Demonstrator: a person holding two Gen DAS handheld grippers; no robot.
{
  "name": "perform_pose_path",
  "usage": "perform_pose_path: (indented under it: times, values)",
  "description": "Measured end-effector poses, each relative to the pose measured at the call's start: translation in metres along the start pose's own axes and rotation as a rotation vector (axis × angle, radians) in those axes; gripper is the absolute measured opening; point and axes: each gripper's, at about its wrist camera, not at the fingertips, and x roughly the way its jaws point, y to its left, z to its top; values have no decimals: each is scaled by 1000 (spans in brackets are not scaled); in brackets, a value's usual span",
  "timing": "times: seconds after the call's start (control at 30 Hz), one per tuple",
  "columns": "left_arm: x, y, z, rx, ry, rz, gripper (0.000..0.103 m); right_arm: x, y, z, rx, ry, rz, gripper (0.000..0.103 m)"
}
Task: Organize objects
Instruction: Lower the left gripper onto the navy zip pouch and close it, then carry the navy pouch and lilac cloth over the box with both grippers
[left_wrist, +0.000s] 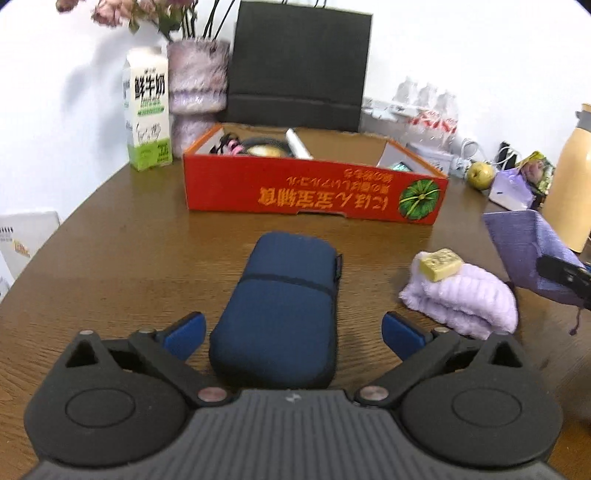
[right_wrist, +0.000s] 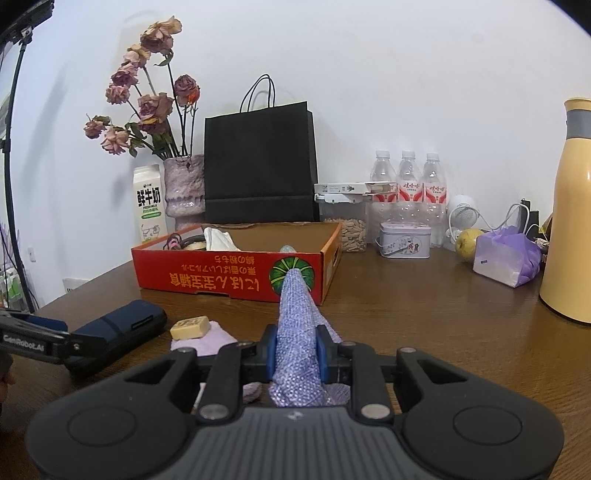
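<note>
A navy blue soft case (left_wrist: 280, 306) lies on the brown table, between the open fingers of my left gripper (left_wrist: 291, 332), which does not touch it. The case also shows in the right wrist view (right_wrist: 122, 328). My right gripper (right_wrist: 295, 350) is shut on a purple glittery pouch (right_wrist: 297, 332), which also shows in the left wrist view (left_wrist: 532, 251), held above the table. A folded lilac towel (left_wrist: 465, 299) with a yellow soap bar (left_wrist: 441, 264) on it lies right of the case. The red cardboard box (left_wrist: 314, 192) stands behind and holds several items.
A milk carton (left_wrist: 147, 110), a vase of dried flowers (left_wrist: 197, 81) and a black paper bag (left_wrist: 299, 66) stand behind the box. Water bottles (right_wrist: 408, 184), a tin (right_wrist: 404, 240), a pear (right_wrist: 467, 238), a purple tissue pack (right_wrist: 506, 258) and a yellow flask (right_wrist: 569, 229) stand at the right.
</note>
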Motion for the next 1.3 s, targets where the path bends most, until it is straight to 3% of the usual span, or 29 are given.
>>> perform_pose_path:
  times: [0.3,0.5,0.6,0.67,1.0,1.3]
  values:
    - [42,10,22,-34,123,-29,103,1,0,0,3,7,1,21]
    - [53,6,24,-9,108,-41,102,3,0,0,6,15,2,21]
    - [47,3,22,4,82,-14,74,4,1,0,4,18,5,21]
    - [44,3,21,-9,77,-21,69,4,1,0,2,18,6,21]
    - [26,-14,14,-3,57,41,64,3,1,0,1,12,3,21]
    - [2,-35,11,-5,-22,54,64,-1,9,-1,-39,-18,-5,21]
